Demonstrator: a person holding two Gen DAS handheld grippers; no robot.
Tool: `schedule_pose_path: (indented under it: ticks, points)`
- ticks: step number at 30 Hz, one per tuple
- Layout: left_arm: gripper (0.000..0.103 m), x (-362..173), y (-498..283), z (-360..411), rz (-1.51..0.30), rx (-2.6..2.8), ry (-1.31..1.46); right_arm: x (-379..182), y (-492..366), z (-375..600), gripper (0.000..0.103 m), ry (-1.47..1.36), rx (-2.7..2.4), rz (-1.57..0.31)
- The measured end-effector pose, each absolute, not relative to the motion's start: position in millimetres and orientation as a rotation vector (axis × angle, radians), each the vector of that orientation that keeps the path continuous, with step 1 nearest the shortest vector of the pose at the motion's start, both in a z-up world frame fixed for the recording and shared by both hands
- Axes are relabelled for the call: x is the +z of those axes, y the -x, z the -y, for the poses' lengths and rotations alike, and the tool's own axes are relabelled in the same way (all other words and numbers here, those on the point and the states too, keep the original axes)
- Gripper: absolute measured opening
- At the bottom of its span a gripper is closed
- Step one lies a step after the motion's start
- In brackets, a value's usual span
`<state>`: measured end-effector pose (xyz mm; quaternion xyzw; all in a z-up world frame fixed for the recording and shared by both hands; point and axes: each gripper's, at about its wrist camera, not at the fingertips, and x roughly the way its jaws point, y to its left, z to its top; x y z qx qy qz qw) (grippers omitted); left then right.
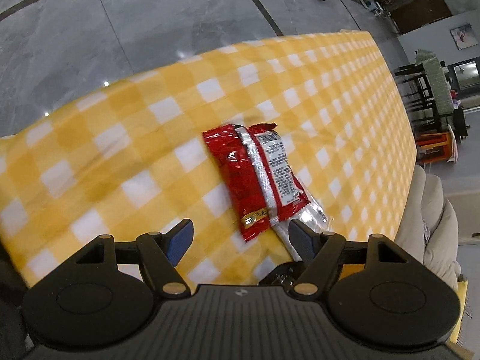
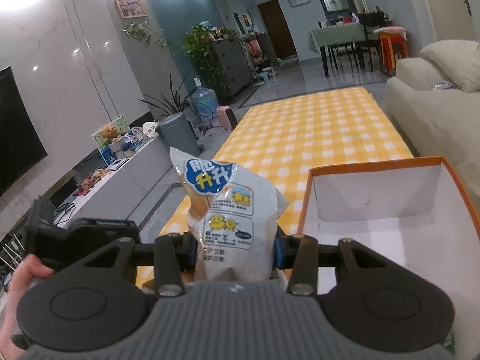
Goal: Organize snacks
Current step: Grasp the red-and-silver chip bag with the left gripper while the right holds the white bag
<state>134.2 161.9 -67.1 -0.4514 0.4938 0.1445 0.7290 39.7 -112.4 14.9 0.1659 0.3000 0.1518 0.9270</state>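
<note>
The right gripper (image 2: 235, 252) is clamped on the white snack bag (image 2: 231, 210), held upright just left of the orange-rimmed box (image 2: 303, 210) for loading, while the left gripper (image 1: 240, 237), jaws apart, frames the red packet (image 1: 252, 180) on the checked tablecloth (image 1: 120, 138).

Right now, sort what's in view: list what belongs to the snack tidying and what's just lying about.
Part of the job:
- white snack bag, clamped in the right hand-held gripper
- red snack packet on the yellow checked tablecloth, ahead of the open left hand-held gripper
- orange-rimmed box, nothing visible inside

Just lying about:
- grey bin
- beige sofa
- teddy bear
</note>
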Motion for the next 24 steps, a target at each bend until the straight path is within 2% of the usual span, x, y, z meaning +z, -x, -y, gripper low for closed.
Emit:
schedule_pose_path:
  ticks: [8,17,21,24]
  points:
    - [0.087,-92.5,-171.0,-160.7,-1.086,0.381,1.071,9.2,-89.0,82.5,0.043,-0.23,0.331,-0.749]
    - [0.089,-114.3,-207.3,-166.4,-1.152,0.451,1.058,-17.8,-97.9,59.1,0.043,-0.181,0.341,-0.787]
    - [0.093,-113.2,-221.5,-161.7,-1.191,0.49,1.021,-21.7,-97.0,55.6,0.043,-0.157,0.345,-0.788]
    - [0.103,-112.7,-234.0,-150.9,-1.227,0.489,0.949,-21.0,-98.2,59.2,0.043,-0.165,0.342,-0.789]
